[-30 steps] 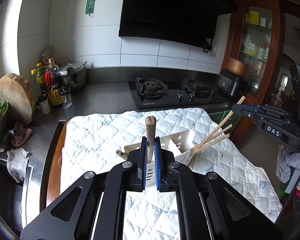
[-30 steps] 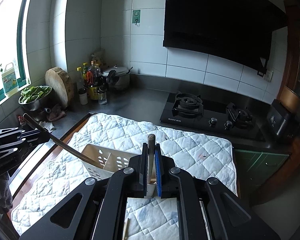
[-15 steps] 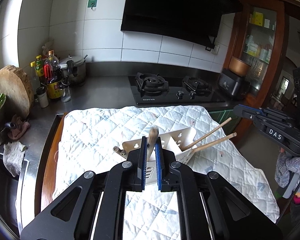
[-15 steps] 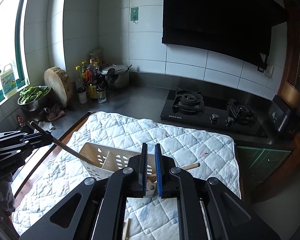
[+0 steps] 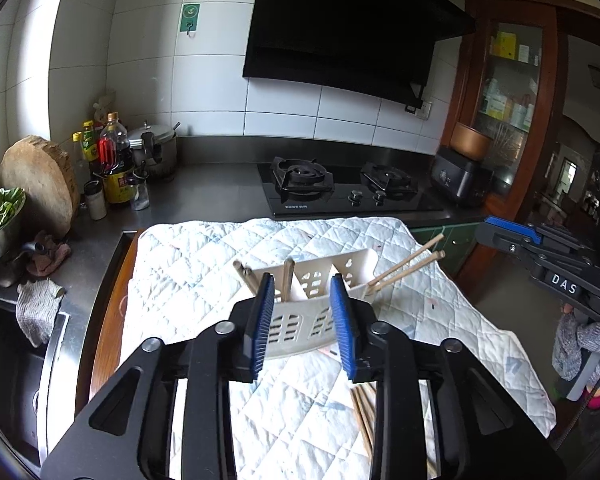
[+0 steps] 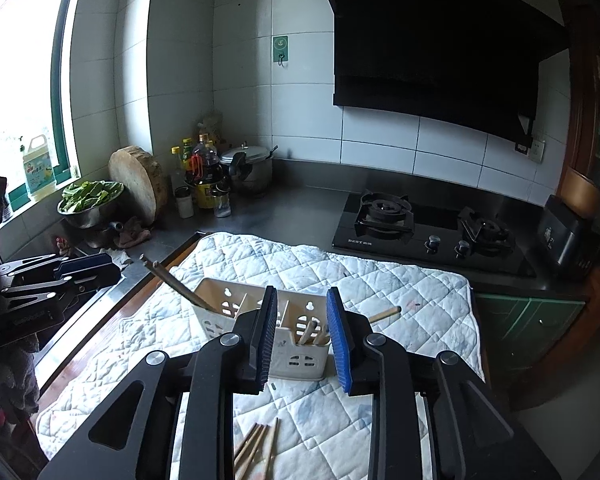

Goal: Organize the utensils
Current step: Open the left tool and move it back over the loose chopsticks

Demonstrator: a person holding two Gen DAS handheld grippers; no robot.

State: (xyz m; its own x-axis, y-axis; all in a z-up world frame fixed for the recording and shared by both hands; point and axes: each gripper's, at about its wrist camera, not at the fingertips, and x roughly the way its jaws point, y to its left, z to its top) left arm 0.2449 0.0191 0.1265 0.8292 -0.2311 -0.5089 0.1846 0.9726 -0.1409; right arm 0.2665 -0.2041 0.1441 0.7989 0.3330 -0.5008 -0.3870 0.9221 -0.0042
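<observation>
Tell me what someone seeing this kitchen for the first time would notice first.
Probably the white caddy in the middle of the quilted mat, with chopsticks leaning out of it. Both grippers, left and right, hang open just in front of it, holding nothing. More loose chopsticks lie on the mat close to the cameras.

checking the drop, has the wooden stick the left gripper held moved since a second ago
Yes. The stick has dropped out of the left gripper, whose jaws now stand open, and stands lower inside the white holder on the quilted mat.
</observation>
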